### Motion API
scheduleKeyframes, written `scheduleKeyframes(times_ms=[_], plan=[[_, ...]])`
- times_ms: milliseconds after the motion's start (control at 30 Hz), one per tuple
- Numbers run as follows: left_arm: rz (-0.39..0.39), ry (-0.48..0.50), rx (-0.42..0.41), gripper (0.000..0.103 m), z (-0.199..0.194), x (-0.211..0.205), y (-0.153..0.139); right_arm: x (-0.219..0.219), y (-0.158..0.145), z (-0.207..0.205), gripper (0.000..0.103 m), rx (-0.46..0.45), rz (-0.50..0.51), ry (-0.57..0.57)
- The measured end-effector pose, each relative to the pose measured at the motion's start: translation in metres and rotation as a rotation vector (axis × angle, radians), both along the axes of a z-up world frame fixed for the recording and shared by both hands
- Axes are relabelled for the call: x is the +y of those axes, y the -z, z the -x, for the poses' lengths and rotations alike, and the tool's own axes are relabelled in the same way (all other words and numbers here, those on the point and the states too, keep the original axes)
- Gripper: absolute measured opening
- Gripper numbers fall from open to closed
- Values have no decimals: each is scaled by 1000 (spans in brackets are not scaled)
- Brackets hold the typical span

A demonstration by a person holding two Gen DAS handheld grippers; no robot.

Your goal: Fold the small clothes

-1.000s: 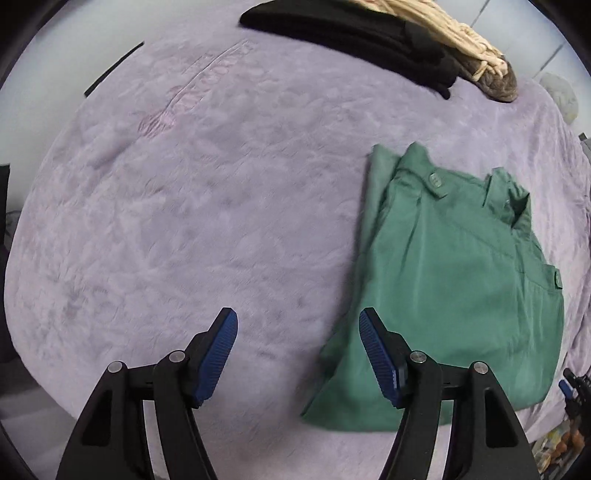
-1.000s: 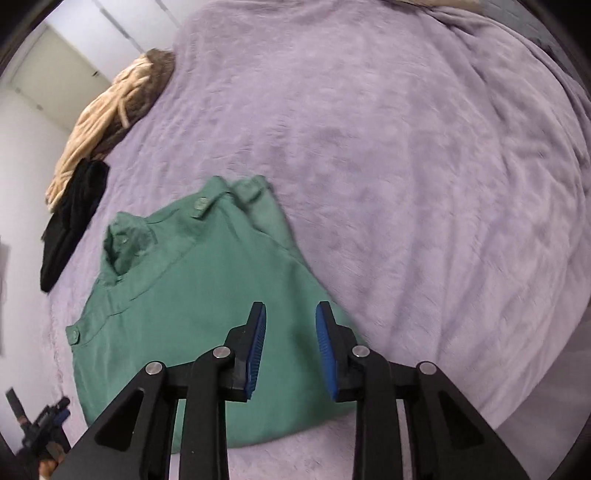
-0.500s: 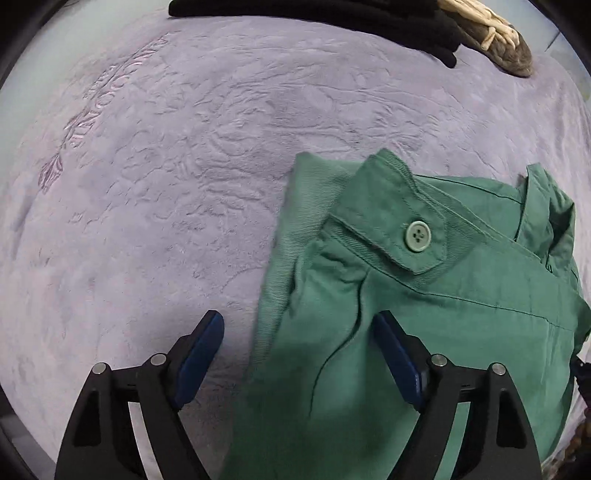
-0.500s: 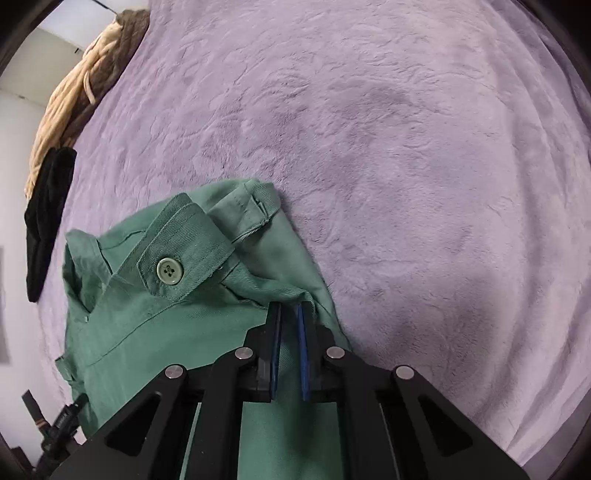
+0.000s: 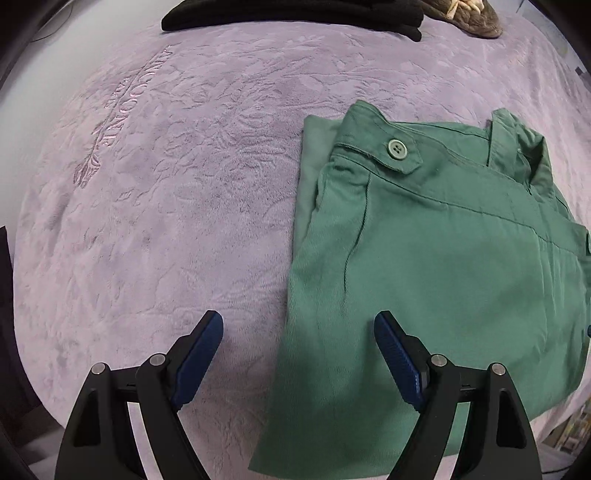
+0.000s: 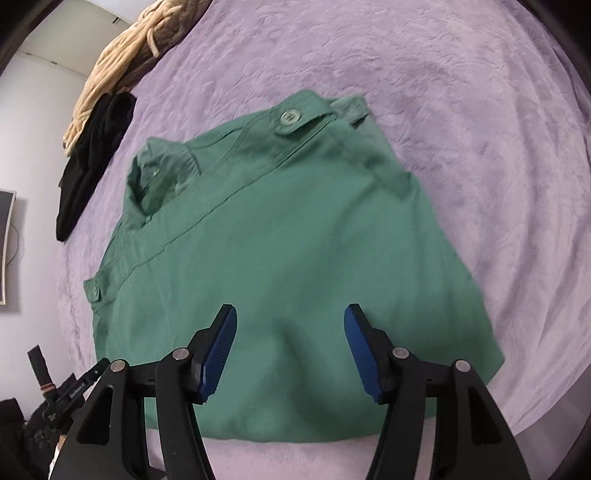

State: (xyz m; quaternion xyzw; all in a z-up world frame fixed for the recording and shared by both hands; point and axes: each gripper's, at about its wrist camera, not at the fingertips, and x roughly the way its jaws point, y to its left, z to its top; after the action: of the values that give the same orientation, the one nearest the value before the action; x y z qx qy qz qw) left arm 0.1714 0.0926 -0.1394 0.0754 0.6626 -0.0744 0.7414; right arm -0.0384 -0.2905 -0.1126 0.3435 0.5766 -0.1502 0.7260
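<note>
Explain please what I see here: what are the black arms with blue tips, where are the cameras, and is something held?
They are handheld grasping tools, one in each of a person's hands, not a robot. A camera on each looks forward along its two fingers. The left tool and right tool are both open and hold nothing. A folded green shirt lies on a purple blanket. Black clothes and a beige garment lie at the far edge.
</note>
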Motion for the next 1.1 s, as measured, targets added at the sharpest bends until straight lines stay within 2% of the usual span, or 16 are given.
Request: scheduleKeyframes(times_ms=[100,200,367,433,467,500,533,700,833,933,1033,1100], plan=[[1,29,-4,85,13,-3,-6,23,-1,6,65,9,-29,-21],[7,42,7,85,25,-1,-9,40,1,3,72,7,-52,-32],[14,55,12,85,41,3,-15,67,1,0,72,11,-64,-58],[25,56,23,85,46,1,-17,75,1,-1,80,10,-69,-61],[29,56,25,85,48,1,-17,78,1,-1,80,9,-71,-61],[29,57,28,89,55,-3,-19,81,1,-1,80,11,-72,-62],[30,57,33,103,58,-3,-19,84,2,-2,80,13,-72,-65],[32,70,28,103,62,-1,-21,99,5,-2,80,21,-84,-70],[-11,95,-15,103,56,0,-22,113,12,-2,80,25,-122,-80],[-23,86,-21,103,53,3,-23,126,21,-2,80,2,-207,-83],[-35,78,-1,103,51,8,-15,142,36,3,86,-32,-364,-63],[3,74,35,103,49,15,-10,158,52,7,86,-36,-479,-58]])
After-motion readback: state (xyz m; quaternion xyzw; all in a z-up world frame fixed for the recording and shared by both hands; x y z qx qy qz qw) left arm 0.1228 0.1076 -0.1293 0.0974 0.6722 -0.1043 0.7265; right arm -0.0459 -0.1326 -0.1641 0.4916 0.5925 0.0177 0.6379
